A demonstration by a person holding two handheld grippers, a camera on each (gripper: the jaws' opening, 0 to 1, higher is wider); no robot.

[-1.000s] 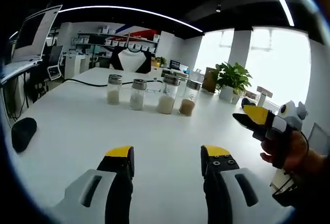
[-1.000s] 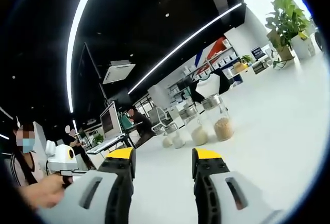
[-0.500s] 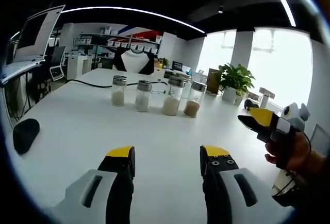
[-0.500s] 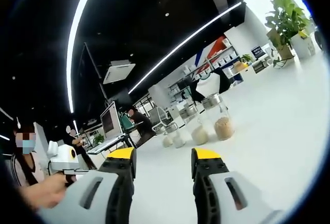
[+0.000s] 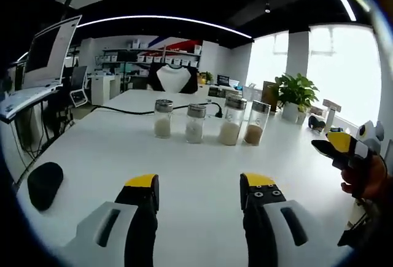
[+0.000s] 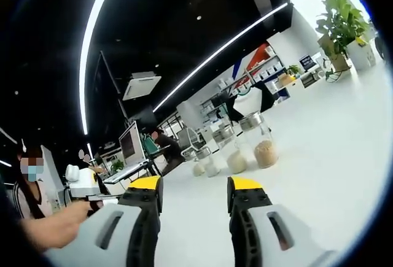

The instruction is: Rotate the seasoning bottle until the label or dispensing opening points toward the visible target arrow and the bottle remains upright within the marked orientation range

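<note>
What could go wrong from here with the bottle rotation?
1. The four seasoning bottles stand close together in a row, so open jaws reaching for one could topple a neighbour.
2. No target arrow can be made out on the white table, so alignment may be guesswork.
3. The black cable lies behind the row.

No text, label, brand, number or sign can be read in either view. The four seasoning bottles (image 5: 206, 121) on the white table (image 5: 110, 156) are seen too small and blurred for any lettering to be made out.
</note>
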